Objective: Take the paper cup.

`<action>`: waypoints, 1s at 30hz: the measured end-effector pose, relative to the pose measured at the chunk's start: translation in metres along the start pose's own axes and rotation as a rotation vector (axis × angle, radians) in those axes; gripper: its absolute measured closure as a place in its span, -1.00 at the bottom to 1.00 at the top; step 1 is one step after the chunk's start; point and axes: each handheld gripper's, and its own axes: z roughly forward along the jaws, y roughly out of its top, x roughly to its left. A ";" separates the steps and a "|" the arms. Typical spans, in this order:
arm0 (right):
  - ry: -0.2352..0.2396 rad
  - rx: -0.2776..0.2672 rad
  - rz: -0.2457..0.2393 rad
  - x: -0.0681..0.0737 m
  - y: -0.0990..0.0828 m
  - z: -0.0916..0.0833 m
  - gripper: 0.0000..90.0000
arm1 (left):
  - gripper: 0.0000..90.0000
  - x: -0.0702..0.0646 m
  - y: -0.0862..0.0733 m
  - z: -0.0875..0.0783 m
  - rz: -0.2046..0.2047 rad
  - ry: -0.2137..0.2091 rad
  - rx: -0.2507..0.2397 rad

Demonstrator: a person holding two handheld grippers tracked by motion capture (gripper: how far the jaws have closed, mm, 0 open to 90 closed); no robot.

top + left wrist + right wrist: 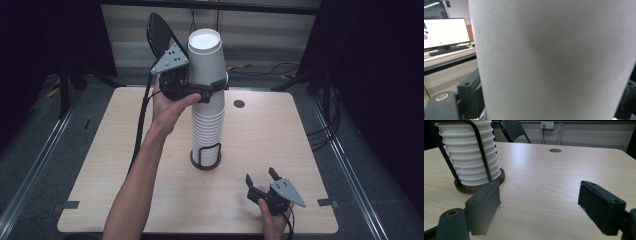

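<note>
Left gripper fingers clamped on top cup, lifted partly off cup stack in holder at worktop centre; separation unfinished, placing left; right gripper fingers wide apart, empty, near worktop edge

A light wooden table is standing on a grey floor. A round cable hole is sitting far right on its top. A black chair is standing beyond the far edge. A lit monitor is glowing on a desk, with a keyboard lying below it.
</note>
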 end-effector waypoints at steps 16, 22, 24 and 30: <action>0.001 -0.003 0.007 -0.001 0.000 0.000 -0.61 | -0.76 0.000 0.014 -0.020 -0.020 0.018 -0.110; 0.000 -0.004 0.008 -0.001 0.000 0.000 -0.61 | -0.76 0.008 0.011 -0.031 -0.051 0.023 -0.128; 0.000 -0.004 0.007 -0.001 0.000 0.000 -0.61 | -0.76 0.011 0.010 -0.037 -0.060 0.030 -0.132; -0.002 -0.003 0.006 -0.001 0.000 0.000 -0.61 | -0.76 0.020 0.005 -0.050 -0.082 0.052 -0.126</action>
